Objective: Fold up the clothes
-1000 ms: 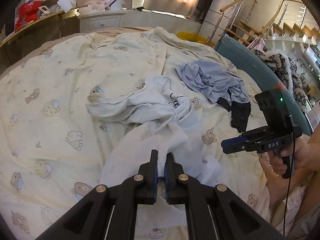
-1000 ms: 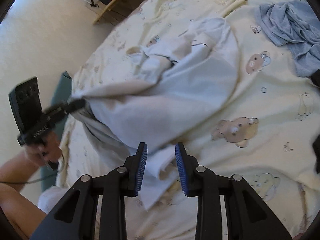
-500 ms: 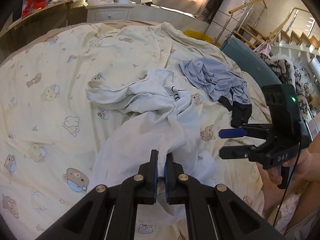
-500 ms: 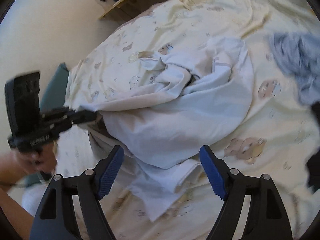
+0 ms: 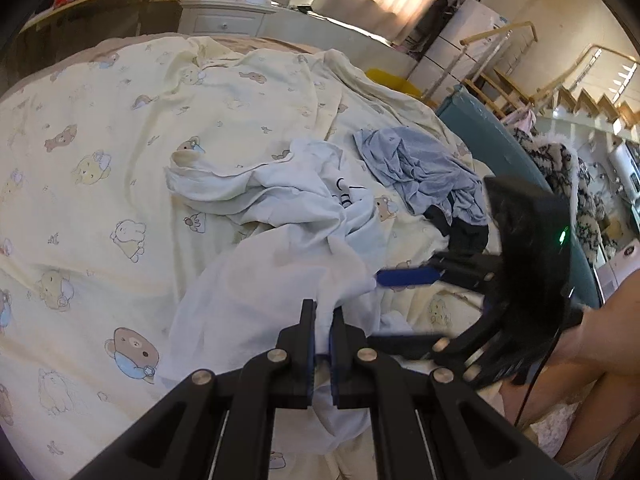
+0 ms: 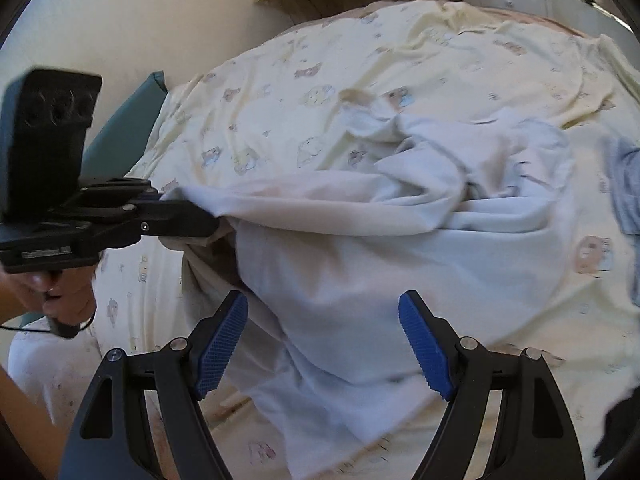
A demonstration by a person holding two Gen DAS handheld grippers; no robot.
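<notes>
Left wrist view: left gripper point(image 5: 323, 354) pinched tight on a raised fold of the white garment point(image 5: 280, 248), likely to lift that edge off the bear-print bedsheet point(image 5: 100, 168) for straightening; right gripper point(image 5: 404, 308) close beside on the right with its 2 fingers spread around the same cloth's edge; a blue-grey garment point(image 5: 416, 168) heaped farther back, apart. Right wrist view: right gripper point(image 6: 322, 346) spread wide over the white garment point(image 6: 400, 248), nothing pressed between the pads, seemingly hunting a second hold; left gripper point(image 6: 188, 220) at left, clamped on the cloth's bunched edge.
</notes>
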